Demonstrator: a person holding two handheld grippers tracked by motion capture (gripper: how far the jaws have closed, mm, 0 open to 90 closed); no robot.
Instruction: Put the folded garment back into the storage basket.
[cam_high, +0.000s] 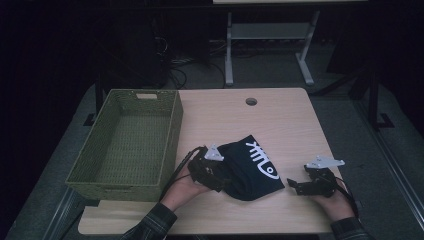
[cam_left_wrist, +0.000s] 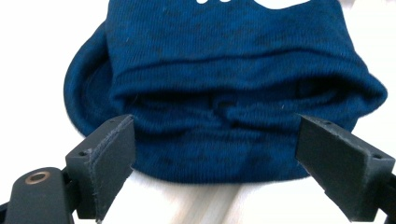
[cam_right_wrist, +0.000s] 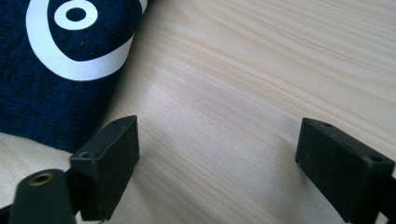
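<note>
My right gripper (cam_high: 292, 184) sits wide open over bare wood, holding nothing. My left gripper (cam_left_wrist: 215, 154) is spread wide around the folded edge of the soft navy knit cloth (cam_high: 250, 167), pads not pressing yet. I reckon a pinch comes next, then a lift into the green woven basket (cam_high: 172, 132) at the table's (cam_high: 280, 115) left

One worktop (cam_high: 280, 120) carries one folded dark-blue garment (cam_high: 250, 167) at 6 o'clock and one green woven basket (cam_high: 172, 125) at 9 o'clock. Two claws: left claw (cam_high: 225, 182), right claw (cam_high: 291, 184).
</note>
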